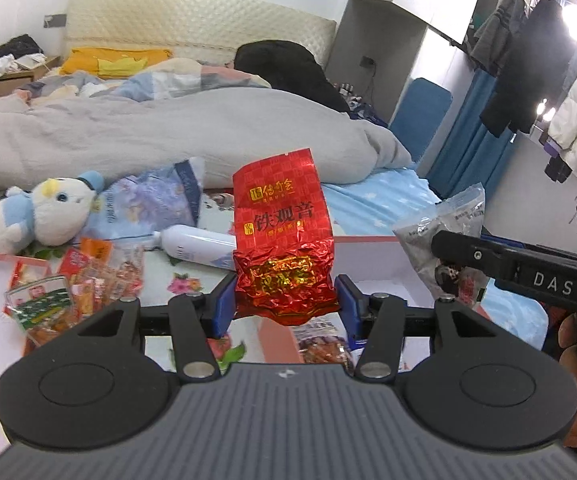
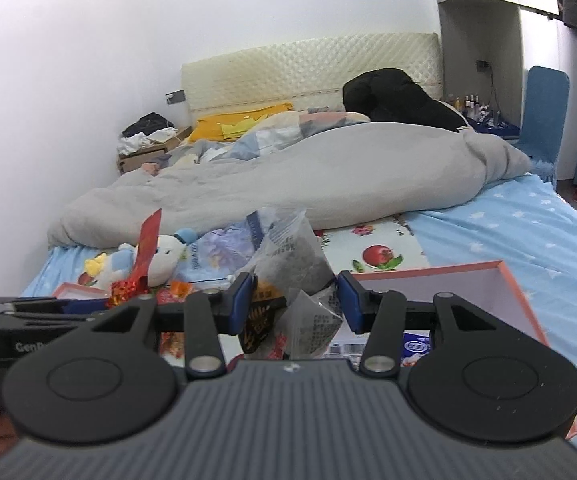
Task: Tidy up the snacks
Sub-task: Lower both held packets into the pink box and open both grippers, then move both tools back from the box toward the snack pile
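Note:
My left gripper (image 1: 286,300) is shut on a red foil tea packet (image 1: 282,240), which stands upright with its crumpled lower half pinched between the blue pads. To its right, my right gripper (image 1: 448,268) carries a clear grey snack packet (image 1: 444,220). In the right wrist view, that right gripper (image 2: 294,300) is shut on the clear grey packet (image 2: 292,264), whose top sticks up above the pads. The red packet (image 2: 148,248) shows at the left there. Both packets hang above the bed, over a pink-rimmed white box (image 2: 508,276).
A pile of orange and green snack packets (image 1: 96,276) lies at the left beside a second pink-rimmed tray (image 1: 4,258). A plush duck (image 1: 48,216), a white bottle (image 1: 196,246) and a bluish bag (image 1: 152,204) lie behind. A grey duvet (image 1: 168,140) covers the far bed.

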Tool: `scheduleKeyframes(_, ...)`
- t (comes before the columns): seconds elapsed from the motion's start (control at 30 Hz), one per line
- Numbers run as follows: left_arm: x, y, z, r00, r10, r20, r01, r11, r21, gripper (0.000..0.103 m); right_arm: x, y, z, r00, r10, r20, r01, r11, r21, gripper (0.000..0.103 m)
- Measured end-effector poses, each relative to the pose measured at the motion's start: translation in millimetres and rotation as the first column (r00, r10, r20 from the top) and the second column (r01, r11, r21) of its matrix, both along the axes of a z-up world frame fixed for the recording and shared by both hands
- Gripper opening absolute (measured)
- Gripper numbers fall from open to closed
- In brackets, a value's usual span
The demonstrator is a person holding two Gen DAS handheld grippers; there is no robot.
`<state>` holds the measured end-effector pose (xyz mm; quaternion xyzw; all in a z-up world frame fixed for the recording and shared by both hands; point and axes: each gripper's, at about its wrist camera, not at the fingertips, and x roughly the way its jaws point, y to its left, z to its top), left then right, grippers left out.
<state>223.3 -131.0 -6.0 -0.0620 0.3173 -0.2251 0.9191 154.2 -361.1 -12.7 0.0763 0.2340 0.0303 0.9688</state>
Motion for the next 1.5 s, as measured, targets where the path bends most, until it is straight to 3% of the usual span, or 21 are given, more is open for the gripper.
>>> scheduleKeyframes(0.13,9.5,-19.2,-5.8,0.999,-0.036,-0.040,0.035,0.999,-0.023,0.058,-0.3,-18.0,-3.3,0.999,-0.036,-0.009,0.036,0.999,0.000,0.049)
scheduleKeyframes(0.4,29.4,-65.7,-25.5,0.991,-0.097,-0.092,0.097,0.995,0.001,0.058,4.8,-53.7,-17.3,0.994,-0.098,-0.052,0.097,0.995,-0.014,0.049)
scheduleKeyframes(0.53,42.0,-84.0,-47.9,0.984,-0.114,-0.140,0.118,0.993,0.022,0.058,11.1,-66.3,-37.1,0.987,-0.122,-0.101,0.119,0.992,-0.039,0.049)
scheduleKeyframes(0.87,64.3,-112.0,-92.6,0.960,-0.125,-0.251,0.146,0.987,0.067,0.058,29.1,-86.9,-95.0,0.957,-0.112,-0.269,0.117,0.993,0.003,0.049)
scheduleKeyframes(1.17,70.2,-127.3,-100.3,0.949,-0.135,-0.286,0.168,0.981,0.093,0.062,35.3,-97.1,-117.4,0.941,-0.099,-0.325,0.117,0.992,0.038,0.040)
scheduleKeyframes(1.23,70.8,-128.6,-100.3,0.950,-0.122,-0.286,0.159,0.982,0.107,0.074,34.5,-100.1,-115.9,0.942,-0.105,-0.320,0.125,0.991,0.043,0.040)
scheduleKeyframes(1.5,60.3,-124.8,-75.0,0.968,-0.135,-0.213,0.160,0.982,0.103,0.075,25.1,-107.9,-94.1,0.956,-0.134,-0.261,0.152,0.987,0.051,0.040)
